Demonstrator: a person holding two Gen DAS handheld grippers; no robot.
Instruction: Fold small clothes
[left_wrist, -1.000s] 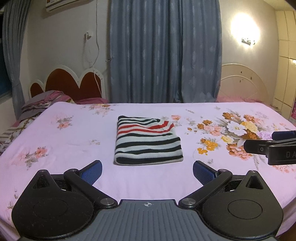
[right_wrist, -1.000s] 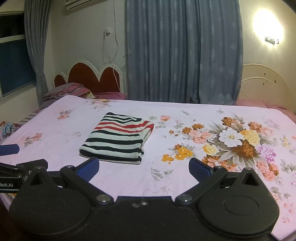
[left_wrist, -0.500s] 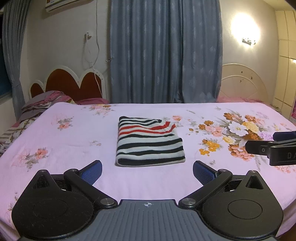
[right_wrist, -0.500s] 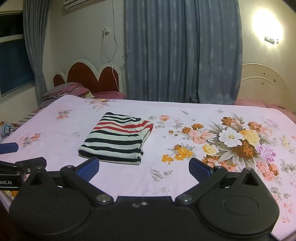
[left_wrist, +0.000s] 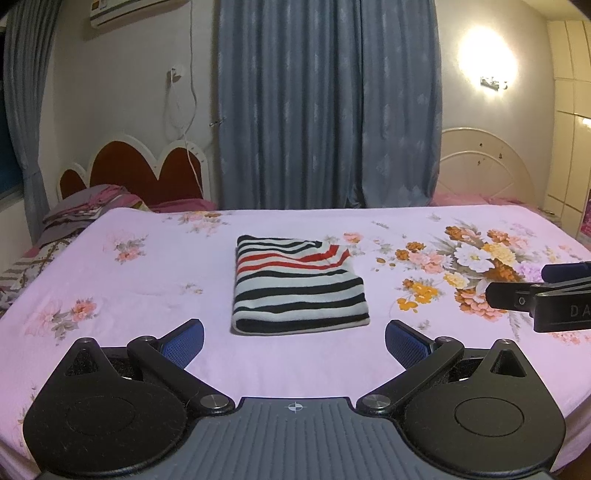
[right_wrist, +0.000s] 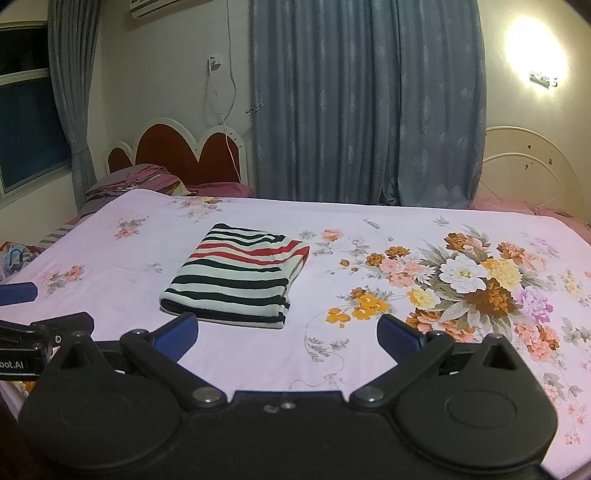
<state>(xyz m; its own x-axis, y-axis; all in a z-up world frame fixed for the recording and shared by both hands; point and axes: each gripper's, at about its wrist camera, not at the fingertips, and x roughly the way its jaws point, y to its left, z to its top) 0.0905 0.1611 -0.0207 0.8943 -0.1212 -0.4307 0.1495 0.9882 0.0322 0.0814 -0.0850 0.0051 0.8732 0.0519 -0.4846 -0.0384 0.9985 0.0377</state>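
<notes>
Striped top (left_wrist: 297, 286) lies folded on the bed (left_wrist: 147, 273); I hold left gripper (left_wrist: 294, 338) and right gripper (right_wrist: 287, 330) apart, empty — folding looks done, next calls for another garment.

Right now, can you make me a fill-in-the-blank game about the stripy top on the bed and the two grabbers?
1. The striped top lies ____ into a neat rectangle on the bedsheet.
2. Besides black and white stripes, the top has a few ____ stripes near its far end.
3. The left gripper and the right gripper both have their jaws ____, holding nothing.
4. The sheet is printed with big ____ to the right of the top.

Missing words: folded; red; open; flowers
</notes>
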